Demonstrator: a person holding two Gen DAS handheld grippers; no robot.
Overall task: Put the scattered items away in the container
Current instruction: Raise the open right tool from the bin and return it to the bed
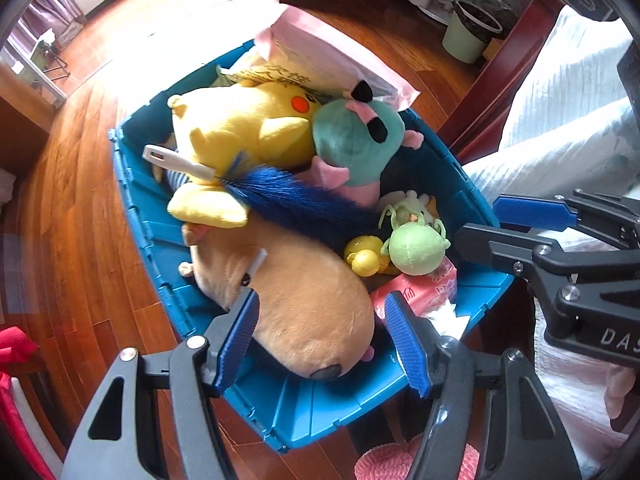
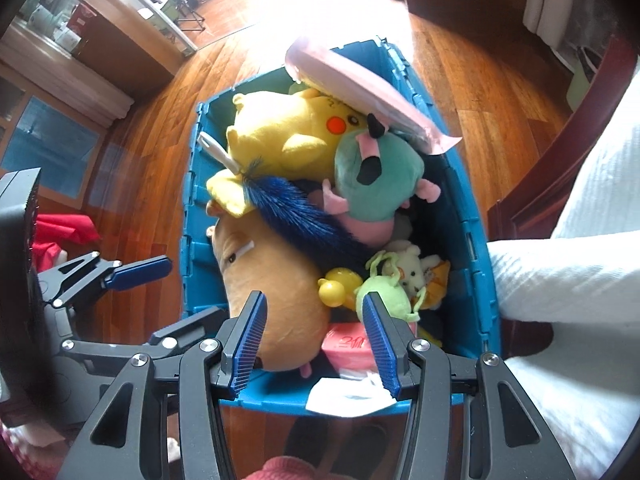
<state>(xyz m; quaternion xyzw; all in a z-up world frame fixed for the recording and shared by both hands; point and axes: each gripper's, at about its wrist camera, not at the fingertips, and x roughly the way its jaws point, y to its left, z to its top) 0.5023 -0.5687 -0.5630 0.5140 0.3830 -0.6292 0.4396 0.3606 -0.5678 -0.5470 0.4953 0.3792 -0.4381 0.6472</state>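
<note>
Both sets of jaws stood apart and empty above the blue container; beneath them lay the tan plush; we judged any remaining strays deserved a slow, centred grasp.

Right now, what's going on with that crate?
A person holds a two-finger tool in each hand above the blue crate on the wooden floor. Both tools, left tool and right tool, are open and hold nothing. The crate is already full: a yellow plush, a teal plush, a tan plush, a blue duster, a small green plush and a pink bag sticking out over the far rim.
</note>
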